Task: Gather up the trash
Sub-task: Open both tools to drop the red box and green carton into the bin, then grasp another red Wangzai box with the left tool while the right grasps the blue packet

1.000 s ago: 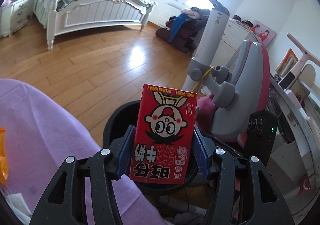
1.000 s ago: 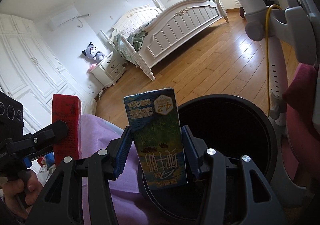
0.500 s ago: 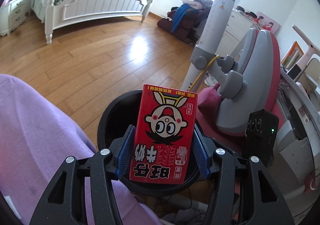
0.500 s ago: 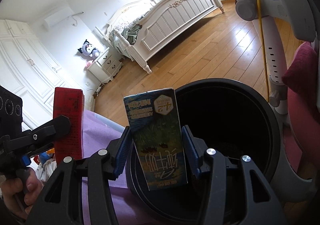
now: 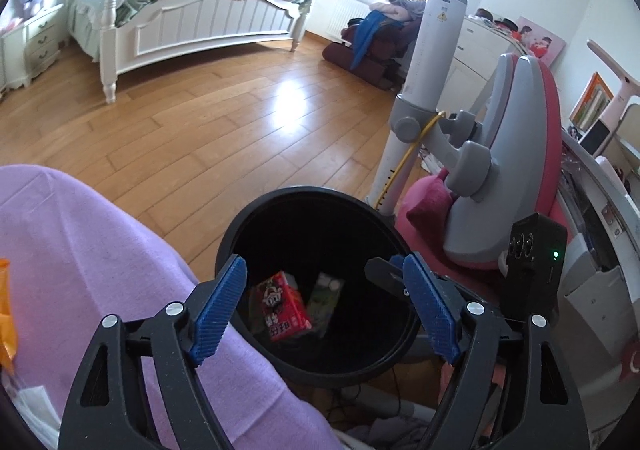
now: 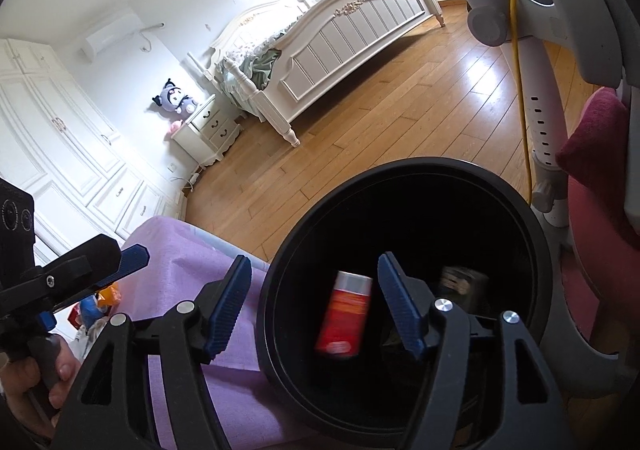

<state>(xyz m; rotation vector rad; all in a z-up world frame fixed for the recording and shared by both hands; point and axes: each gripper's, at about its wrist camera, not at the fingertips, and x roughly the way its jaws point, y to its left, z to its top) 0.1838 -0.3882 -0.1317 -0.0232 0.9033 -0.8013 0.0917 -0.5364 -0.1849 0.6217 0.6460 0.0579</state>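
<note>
A black round trash bin point(image 5: 236, 226) stands on the floor beside the purple-covered table; it also shows in the right wrist view point(image 6: 400, 169). Inside it lie a red milk carton point(image 5: 285, 306) and a green drink carton point(image 5: 326, 302). In the right wrist view the red carton point(image 6: 344, 316) is blurred and the other carton point(image 6: 464, 284) is dark and blurred. My left gripper point(image 5: 322, 310) is open and empty above the bin. My right gripper point(image 6: 316, 304) is open and empty above the bin. The left gripper also shows at the left of the right wrist view point(image 6: 120, 262).
The purple cloth point(image 5: 100, 250) covers the table at the left, with orange wrapper bits point(image 5: 6, 314) and other trash point(image 6: 96, 302) on it. A grey and pink chair point(image 5: 508, 169) and a white pole point(image 5: 424, 81) stand right of the bin. A white bed point(image 5: 192, 17) stands across the wooden floor.
Both grippers opened and let go of their cartons. The red carton and the green carton dropped into the black bin.
</note>
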